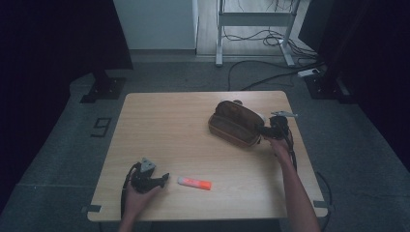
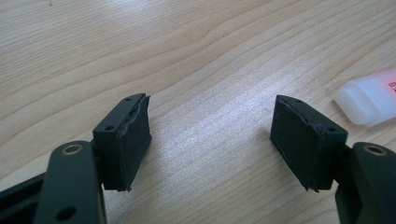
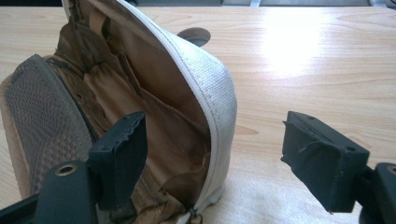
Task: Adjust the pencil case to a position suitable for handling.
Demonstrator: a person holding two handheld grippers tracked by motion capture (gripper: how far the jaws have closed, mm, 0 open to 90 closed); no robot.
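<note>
On a wooden tabletop (image 1: 164,130), the right gripper (image 1: 269,129) has its jaws apart around the rim of an open brown pouch (image 1: 234,123). The left gripper (image 1: 163,180), jaws apart and empty, rests near the front edge just beside an orange-capped tube (image 1: 194,182). The pick-up seems about to begin: the left jaws must next straddle the tube and close.

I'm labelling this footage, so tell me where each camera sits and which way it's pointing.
High view: fixed above the person's side, looking forward and down on the wooden table; both forearms enter from below, with the left gripper and right gripper.
Left gripper view: rides the left gripper, looking along its open jaws at the tabletop and the white end of the orange-capped tube.
Right gripper view: rides the right gripper, open around the rim of the open brown pouch.
Shared: tube and pouch also appear in the high view.
</note>
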